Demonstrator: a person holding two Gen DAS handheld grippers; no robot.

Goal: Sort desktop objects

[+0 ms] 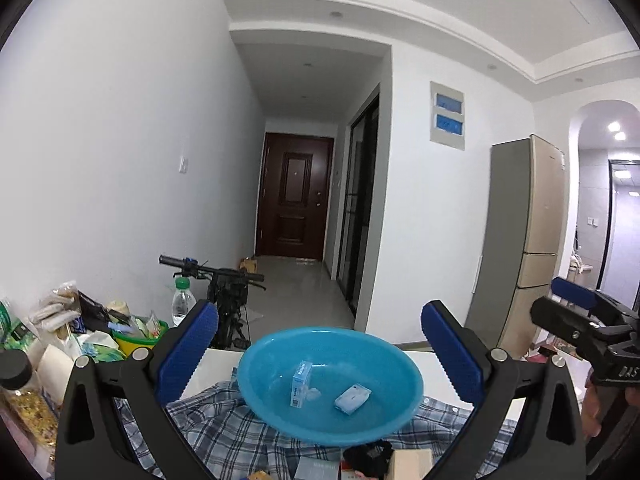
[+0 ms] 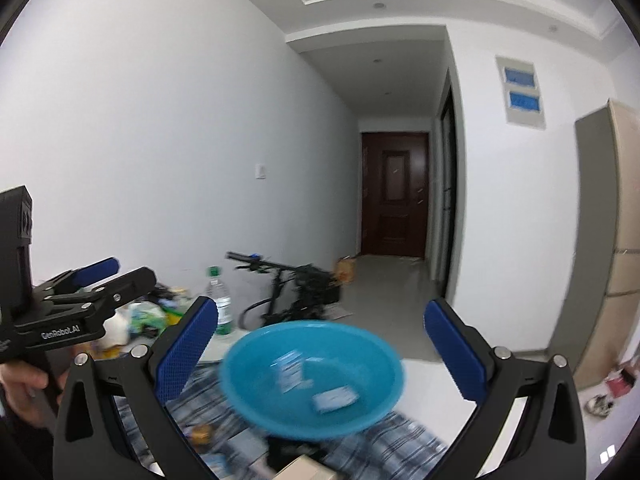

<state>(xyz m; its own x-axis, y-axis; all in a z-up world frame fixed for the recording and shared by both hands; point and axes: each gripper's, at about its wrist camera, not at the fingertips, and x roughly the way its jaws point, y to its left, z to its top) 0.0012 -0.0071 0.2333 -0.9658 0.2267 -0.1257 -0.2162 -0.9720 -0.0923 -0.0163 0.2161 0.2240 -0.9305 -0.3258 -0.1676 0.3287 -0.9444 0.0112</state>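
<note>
Left gripper [image 1: 320,354]: fingers [image 1: 188,350] spread wide, nothing between the pads, nothing touched. Right gripper [image 2: 320,354]: same, blue pads [image 2: 454,348] far apart, holding nothing. Both are raised above the desk and point at the blue bowl [image 1: 280,408], which sits framed in the gap between each pair of fingers without contact. The bowl rests on a plaid cloth [image 1: 216,436] on the white table [image 1: 216,364]. Inside the bowl: a small blue-and-white box [image 1: 301,384] standing roughly upright left of centre, and a flat pale blue packet [image 1: 352,399] lying to its right, the two apart; a small whitish piece just beside the box, too small to identify. The right wrist view is motion-blurred, so the bowl contents there are smears only. In front of the bowl, at the near edge of the left view: a black object [image 1: 368,458], a tan box [image 1: 412,462] and a grey-blue card [image 1: 318,468], all on the cloth. Left end of the table: a clutter of snack bags [image 1: 60,308], a green-rimmed yellow tub [image 1: 138,340], a water bottle [image 1: 183,304] with green cap, and a dark-lidded jar [image 1: 20,384]. Each gripper shows in the other's view, side on, with the holder's hand [image 2: 24,388] on the left one's grip.
</note>
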